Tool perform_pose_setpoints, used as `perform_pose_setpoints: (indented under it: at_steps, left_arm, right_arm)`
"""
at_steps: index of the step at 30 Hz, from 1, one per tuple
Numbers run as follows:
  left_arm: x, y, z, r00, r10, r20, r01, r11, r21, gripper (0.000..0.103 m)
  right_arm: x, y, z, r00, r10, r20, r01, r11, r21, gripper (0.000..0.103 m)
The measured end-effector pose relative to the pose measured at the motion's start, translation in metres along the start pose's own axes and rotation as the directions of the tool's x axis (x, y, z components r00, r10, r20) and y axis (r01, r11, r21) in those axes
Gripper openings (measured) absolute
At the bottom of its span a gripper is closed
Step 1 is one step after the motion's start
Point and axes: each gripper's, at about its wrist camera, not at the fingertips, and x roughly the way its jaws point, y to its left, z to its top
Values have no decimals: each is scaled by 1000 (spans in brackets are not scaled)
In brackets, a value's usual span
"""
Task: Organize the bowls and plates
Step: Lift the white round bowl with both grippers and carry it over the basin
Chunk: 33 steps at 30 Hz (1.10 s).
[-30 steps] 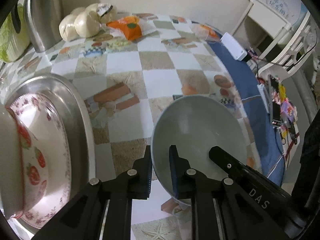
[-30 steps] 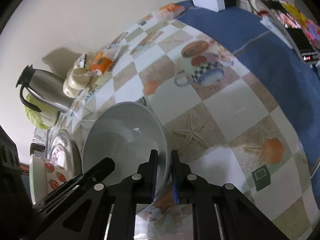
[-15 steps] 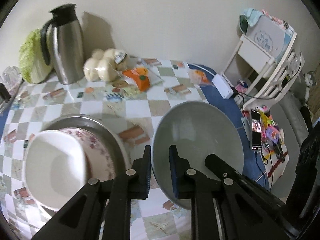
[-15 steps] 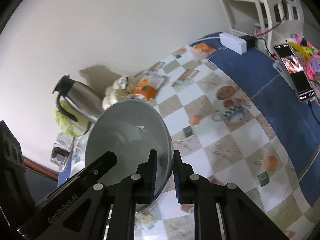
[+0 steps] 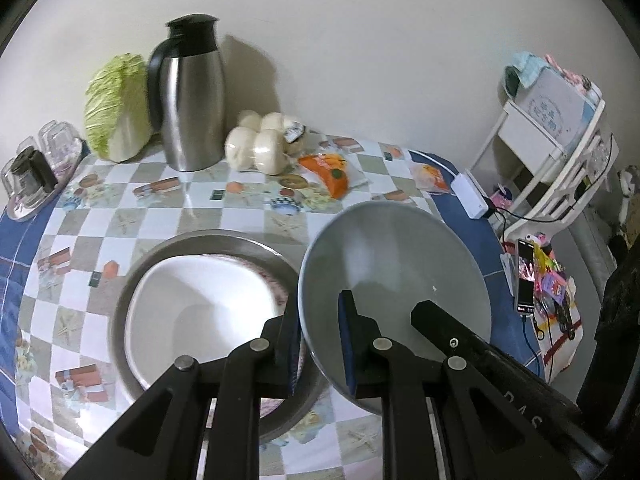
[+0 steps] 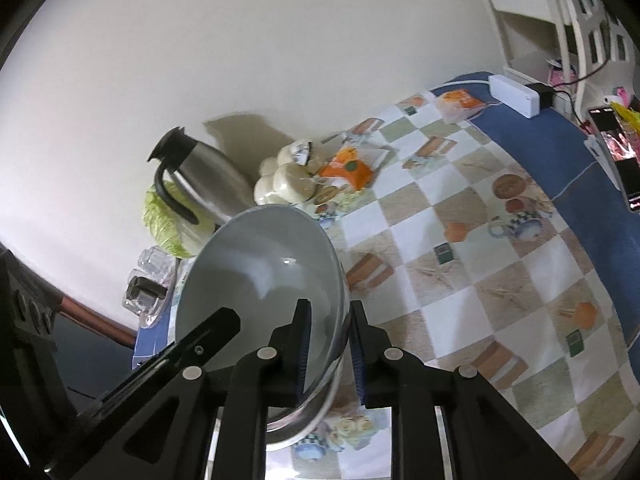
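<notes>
Both tools pinch the grey bowl (image 5: 394,276) by opposite rims, left tool (image 5: 320,344) and right tool (image 6: 329,354), though the right's jaws are easing apart. It hangs above the bench, just right of the stacked white bowl (image 5: 200,312), probably headed onto it.

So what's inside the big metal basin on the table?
In the metal basin sits a white bowl, on a floral-rimmed dish of which only an edge shows. The rest is covered by the bowl and the left tool.
</notes>
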Motion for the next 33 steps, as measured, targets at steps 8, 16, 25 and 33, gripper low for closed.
perform_pose_setpoints:
  at_steps: [8,16,25,33]
  left_arm:
    - [-18,47,-3,1000,9,17,-8,997,-74,17]
    - [-30,89,-4,999,26,25,-23,991,-132,17]
    - [-39,121,-7,999,37,33,-31,985,-169,17]
    - [-32,129,-9,1000,16,11,-14,982,-186,18]
  right_arm:
    - [11,43,-12,1000,11,-20,-12,997,-72,22]
    - [26,85,-31,999,27,-48,-33,989,-146,25]
    - [41,116,-46,997,32,-74,-46,981,-191,25]
    - [48,125,-51,997,17,-81,-34,976,-217,26]
